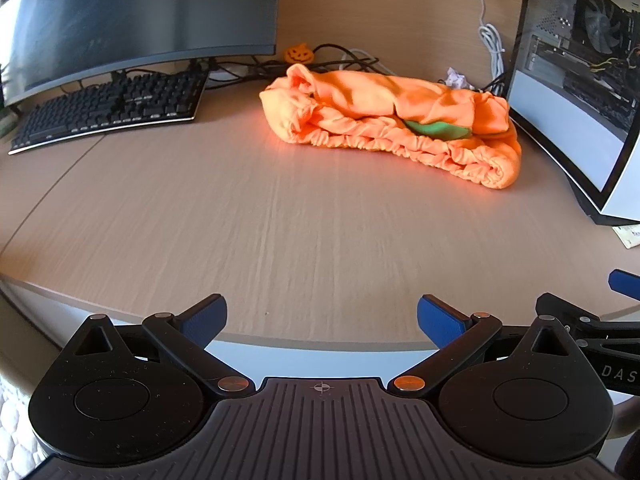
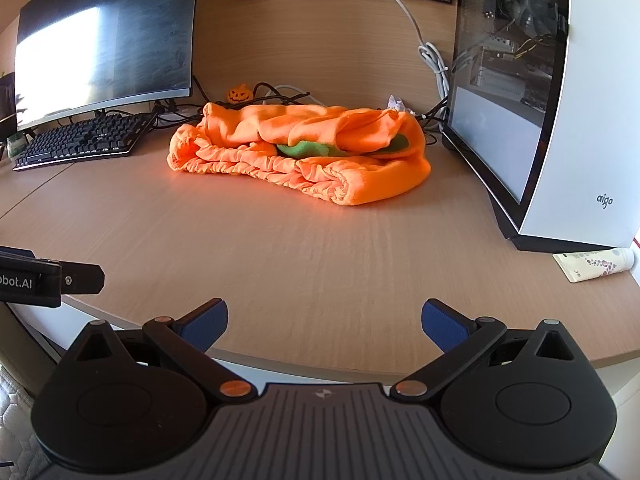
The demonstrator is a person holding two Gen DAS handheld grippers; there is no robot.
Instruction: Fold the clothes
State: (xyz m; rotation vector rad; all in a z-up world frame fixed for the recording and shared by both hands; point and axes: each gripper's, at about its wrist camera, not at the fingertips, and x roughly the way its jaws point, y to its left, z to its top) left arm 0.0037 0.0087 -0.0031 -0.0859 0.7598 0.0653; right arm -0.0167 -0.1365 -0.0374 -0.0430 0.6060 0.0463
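Both tools hang back at the near edge of the table (image 1: 160, 216), well apart from the work; the left tool (image 1: 320, 320) has its fingers spread wide and holds nothing; the right tool (image 2: 324, 322) is the same. The orange garment (image 2: 304, 152) lies bunched toward the back, between the keyboard (image 2: 80, 140) and the PC case (image 2: 580, 120), its ruffled hem toward us and a green patch showing; it looks roughly gathered, not neatly folded, so most of the folding seems left.
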